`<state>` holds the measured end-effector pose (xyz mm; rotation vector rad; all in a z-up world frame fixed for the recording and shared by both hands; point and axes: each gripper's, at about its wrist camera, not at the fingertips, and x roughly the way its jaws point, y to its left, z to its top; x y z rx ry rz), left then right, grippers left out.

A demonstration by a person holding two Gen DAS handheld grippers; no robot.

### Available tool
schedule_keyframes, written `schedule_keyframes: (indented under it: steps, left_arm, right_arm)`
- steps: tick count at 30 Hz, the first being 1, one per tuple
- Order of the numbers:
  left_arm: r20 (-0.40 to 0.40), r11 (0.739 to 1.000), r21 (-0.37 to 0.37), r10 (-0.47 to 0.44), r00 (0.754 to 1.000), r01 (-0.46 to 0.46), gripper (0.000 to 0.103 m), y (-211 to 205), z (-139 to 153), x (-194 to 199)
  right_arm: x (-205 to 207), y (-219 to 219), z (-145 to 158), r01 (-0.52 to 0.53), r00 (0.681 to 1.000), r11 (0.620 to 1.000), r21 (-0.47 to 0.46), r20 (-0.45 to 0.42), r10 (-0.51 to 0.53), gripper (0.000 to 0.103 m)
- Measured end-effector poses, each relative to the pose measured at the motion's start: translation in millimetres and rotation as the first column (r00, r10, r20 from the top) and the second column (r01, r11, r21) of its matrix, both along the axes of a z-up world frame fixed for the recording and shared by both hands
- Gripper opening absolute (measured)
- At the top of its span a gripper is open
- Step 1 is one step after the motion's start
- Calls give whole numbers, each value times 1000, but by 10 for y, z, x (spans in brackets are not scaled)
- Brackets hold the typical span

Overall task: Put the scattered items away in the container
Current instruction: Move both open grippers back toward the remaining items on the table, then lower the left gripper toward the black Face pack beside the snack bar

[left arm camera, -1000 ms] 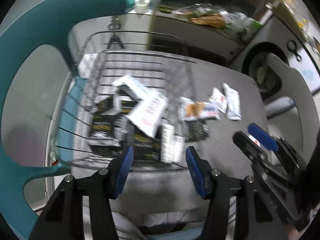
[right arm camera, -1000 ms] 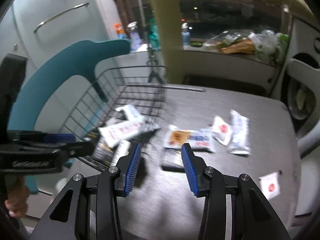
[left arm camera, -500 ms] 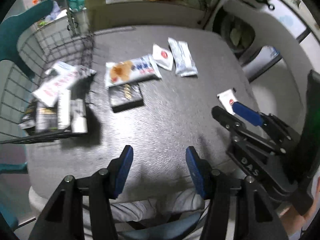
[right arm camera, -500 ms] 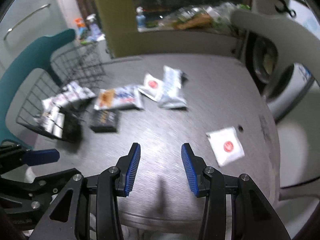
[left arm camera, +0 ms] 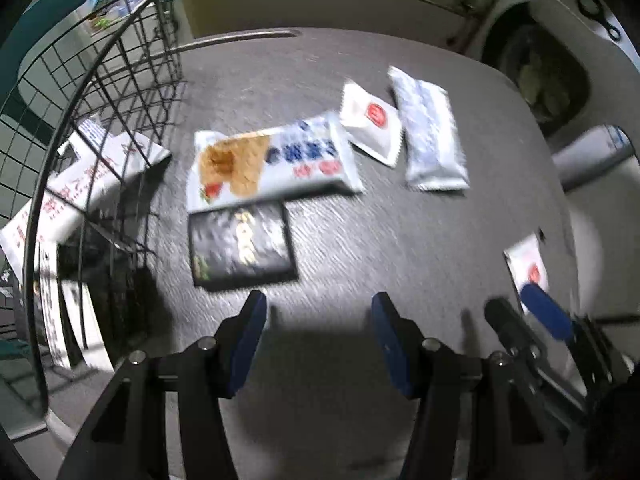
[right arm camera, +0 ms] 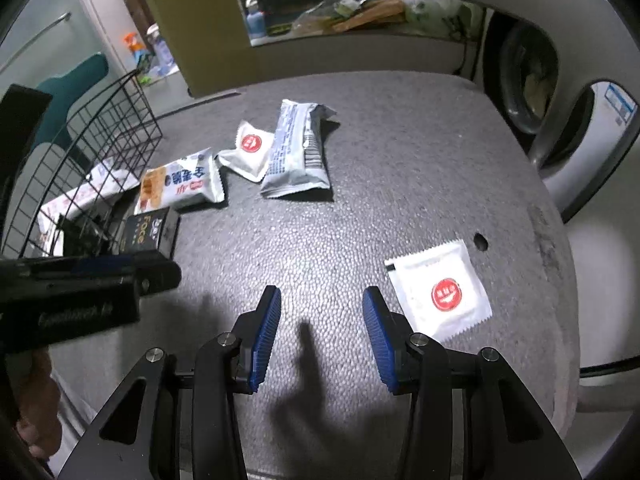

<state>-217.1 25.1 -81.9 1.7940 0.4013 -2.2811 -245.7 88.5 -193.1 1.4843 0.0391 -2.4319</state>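
A black wire basket (left arm camera: 92, 92) (right arm camera: 100, 128) stands at the table's left with several packets inside. Loose on the grey table lie a black flat pack (left arm camera: 242, 246) (right arm camera: 150, 228), a long cracker packet (left arm camera: 272, 164) (right arm camera: 180, 182), a small white sachet with a red dot (left arm camera: 372, 122) (right arm camera: 250, 150) and a pale blue wrapper (left arm camera: 432, 136) (right arm camera: 298, 152). Another red-dot sachet (right arm camera: 440, 290) (left arm camera: 528, 264) lies alone near the right edge. My left gripper (left arm camera: 318, 320) is open just short of the black pack. My right gripper (right arm camera: 320, 308) is open, left of the lone sachet.
A teal chair back (left arm camera: 40, 20) rises behind the basket. A grey chair (right arm camera: 540, 20) stands at the table's right side. A cluttered counter (right arm camera: 360, 16) runs along the back. The table's rounded edge (right arm camera: 560, 280) curves close to the lone sachet.
Both grippers swung right, away from the basket. The left one now faces the loose packets and the right one faces the lone sachet. Both stayed open.
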Motion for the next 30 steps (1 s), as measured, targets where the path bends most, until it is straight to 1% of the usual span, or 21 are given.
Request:
schedule_keyframes:
  steps: [3,7,9,13,18,21,23,26,28,29,30]
  left_arm:
    - [-2,1000,-10,28,1000,-28,61,-69,-12,-51]
    - [5,999,-10,36,999,-36,61,-122,-55,-118]
    - [-3,999,-24,42,999,-42,63,-145,-52,-129]
    - [-8,999,-22,48,999,-48,66,-175,-48,-164]
    - [-19,996,-50,71,997,-72,67,-250,-35,-145]
    - [3,991,-116,67,998,-66,67,-202,-50,-169]
    - [19,985,-154,80,997,-76,68,-169,-65,-184]
    - [25,972,-203,123,992,-115,69,-126,-87,-176]
    - [41,963,-248,123,992,-110,71,-63,-117,-204]
    - [52,952,-285,130,990,-111,72,-39,-140,-219]
    - [68,946,-306,136,988,-109,72,-23,-176,-233]
  right_arm:
    - [-55,-8,-17,-2,1000,1000,-11,1,2,43]
    - [-108,-53,-37,-6,1000,1000,-28,4,6,43]
    - [-128,-97,-43,-10,1000,1000,-27,1,10,43]
    - [-157,-170,-63,-18,1000,1000,-21,0,18,43]
    - [-166,-192,-112,-20,1000,999,-43,16,20,43]
    - [-166,-197,-129,-19,1000,999,-36,15,20,43]
    - [-162,-195,-134,-20,1000,999,-43,17,21,43]
    - [-153,-183,-136,-23,1000,998,-58,19,25,43]
    - [-148,-173,-145,-23,999,998,-62,22,25,43]
    - [-146,-169,-150,-23,999,998,-65,25,24,43]
    - [-144,-163,-153,-21,999,997,-71,28,23,44]
